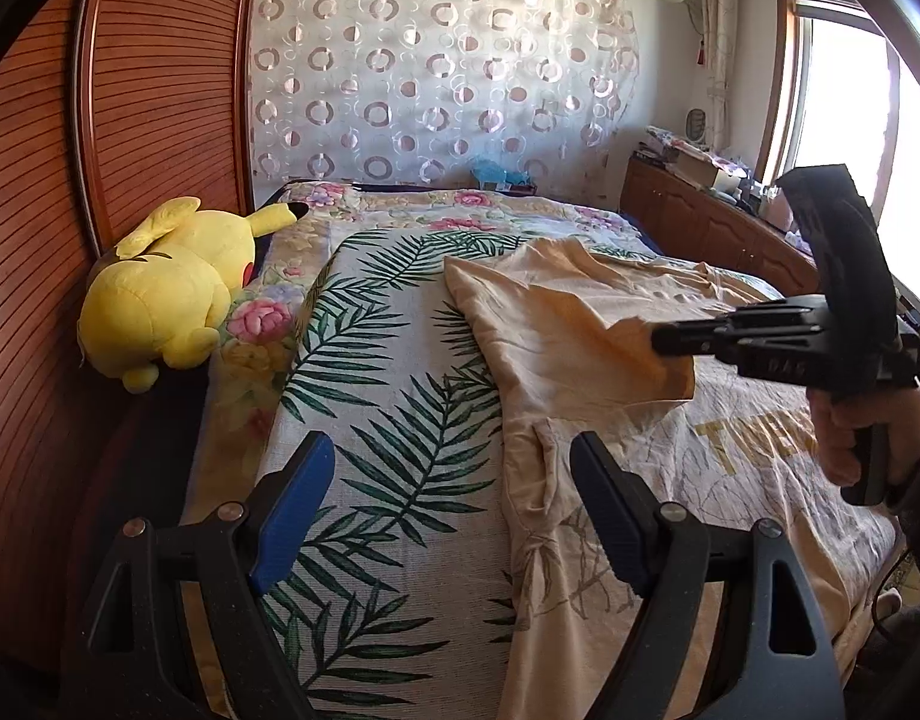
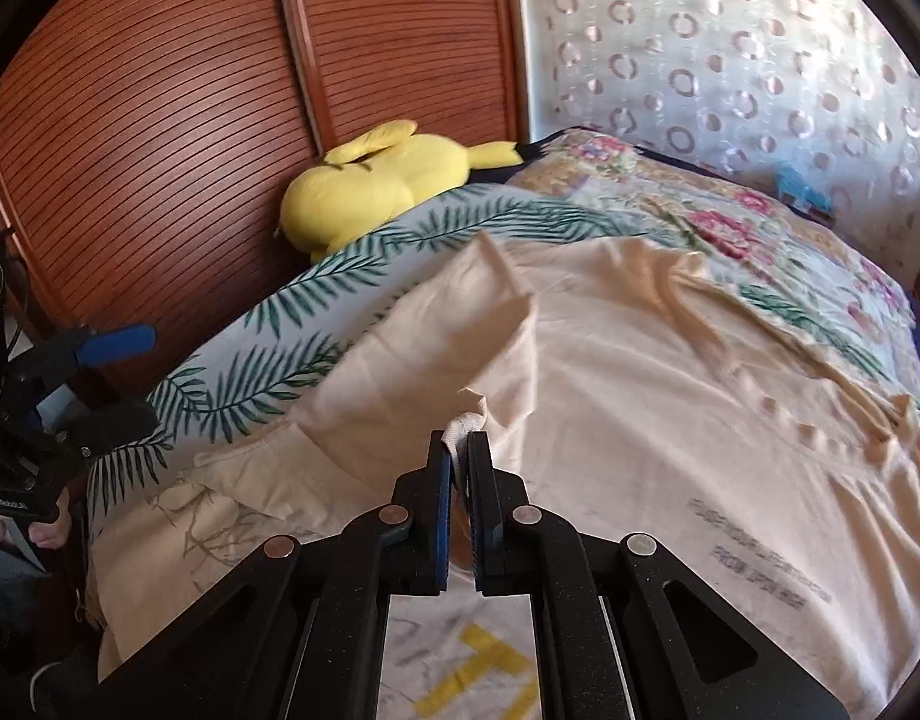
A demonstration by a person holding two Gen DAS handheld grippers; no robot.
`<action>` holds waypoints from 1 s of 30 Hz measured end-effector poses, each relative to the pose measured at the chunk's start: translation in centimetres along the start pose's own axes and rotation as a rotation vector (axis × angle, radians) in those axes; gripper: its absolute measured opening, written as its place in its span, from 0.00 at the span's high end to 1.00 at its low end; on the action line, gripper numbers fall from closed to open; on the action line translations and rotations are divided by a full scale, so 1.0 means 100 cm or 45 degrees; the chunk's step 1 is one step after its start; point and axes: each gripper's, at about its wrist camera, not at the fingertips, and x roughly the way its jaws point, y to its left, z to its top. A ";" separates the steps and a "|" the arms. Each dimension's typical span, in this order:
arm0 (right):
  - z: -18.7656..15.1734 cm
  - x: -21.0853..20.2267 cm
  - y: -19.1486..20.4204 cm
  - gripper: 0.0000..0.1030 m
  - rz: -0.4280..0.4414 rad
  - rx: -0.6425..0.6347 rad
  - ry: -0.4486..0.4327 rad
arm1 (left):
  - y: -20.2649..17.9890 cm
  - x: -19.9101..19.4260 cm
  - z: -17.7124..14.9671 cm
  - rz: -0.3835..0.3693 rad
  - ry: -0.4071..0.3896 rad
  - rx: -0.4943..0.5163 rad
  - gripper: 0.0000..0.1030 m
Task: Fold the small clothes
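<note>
The cream T-shirt [image 1: 586, 324] lies spread on the leaf-print bedspread [image 1: 394, 360], whose left strip is bare up to the yellow plush toy [image 1: 172, 288] against the slatted wooden wardrobe [image 1: 160, 90]; yellow letters starting with "T" show on the shirt, and grey print reads through reversed, illegible; the right gripper [image 2: 458, 450] is clamped on a lifted shirt edge; the left gripper [image 1: 445, 504] hovers spread wide above the shirt's left border.
</note>
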 end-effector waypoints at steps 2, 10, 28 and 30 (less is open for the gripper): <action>-0.004 -0.003 -0.009 0.95 -0.062 0.033 -0.009 | -0.005 0.001 0.000 -0.008 0.004 0.005 0.21; -0.025 -0.018 -0.024 0.87 -0.166 0.056 -0.011 | -0.023 0.007 0.001 -0.051 0.023 0.036 0.21; -0.113 -0.110 -0.027 0.50 -0.337 0.152 0.023 | -0.069 0.034 0.008 -0.197 0.135 0.170 0.58; -0.117 -0.116 -0.027 0.50 -0.357 0.166 0.033 | -0.071 0.040 0.009 -0.182 0.152 0.175 0.58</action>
